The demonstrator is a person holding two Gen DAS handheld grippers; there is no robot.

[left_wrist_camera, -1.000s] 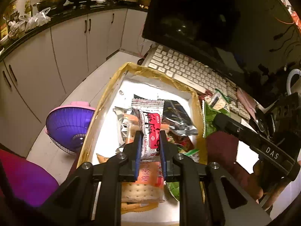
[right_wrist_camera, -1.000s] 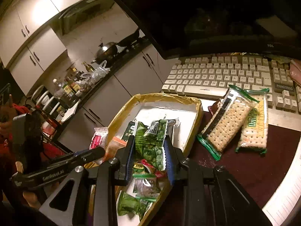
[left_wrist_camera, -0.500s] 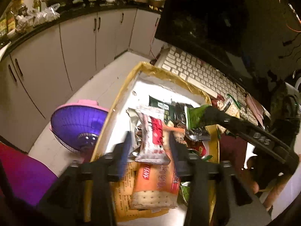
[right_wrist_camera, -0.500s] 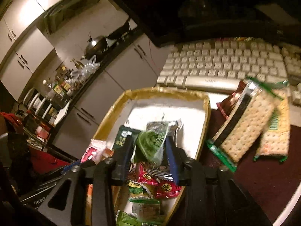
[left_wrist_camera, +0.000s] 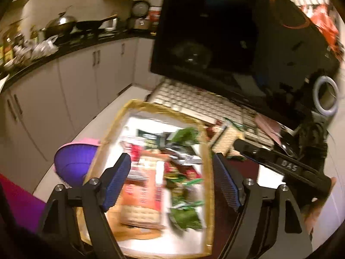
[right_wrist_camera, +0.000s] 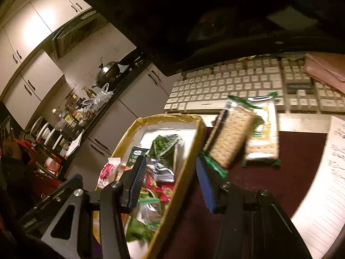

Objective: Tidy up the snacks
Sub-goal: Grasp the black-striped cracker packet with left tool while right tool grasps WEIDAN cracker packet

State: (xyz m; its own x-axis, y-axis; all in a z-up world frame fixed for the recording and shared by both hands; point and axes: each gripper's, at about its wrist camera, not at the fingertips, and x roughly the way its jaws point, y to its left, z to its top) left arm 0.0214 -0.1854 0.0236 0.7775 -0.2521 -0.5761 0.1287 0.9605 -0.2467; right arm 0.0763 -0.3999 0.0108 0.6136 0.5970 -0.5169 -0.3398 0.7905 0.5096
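A shallow box with a tan rim (left_wrist_camera: pixel 207 172) (right_wrist_camera: pixel 194 151) holds several snack packets. My left gripper (left_wrist_camera: pixel 172 183) is open and empty above the box, over an orange cracker pack (left_wrist_camera: pixel 144 196) and a red-and-white packet (left_wrist_camera: pixel 135 151). My right gripper (right_wrist_camera: pixel 170 181) is open and empty over the box's right rim. A green packet (right_wrist_camera: pixel 163 149) lies in the box beyond it, also in the left wrist view (left_wrist_camera: pixel 185 136). Two cracker packs (right_wrist_camera: pixel 232 138) (right_wrist_camera: pixel 263 133) lie on the dark red desk right of the box.
A white keyboard (right_wrist_camera: pixel 248 86) and a black monitor (left_wrist_camera: pixel 237 43) stand behind the box. Lined paper (right_wrist_camera: pixel 323 183) lies at the right. A purple fan (left_wrist_camera: pixel 73 164) sits on the floor left of the box. Kitchen cabinets (left_wrist_camera: pixel 64 82) line the far left.
Both grippers opened and let go: the left dropped the red-and-white packet, the right dropped the green packet into the box. Both have pulled back and up.
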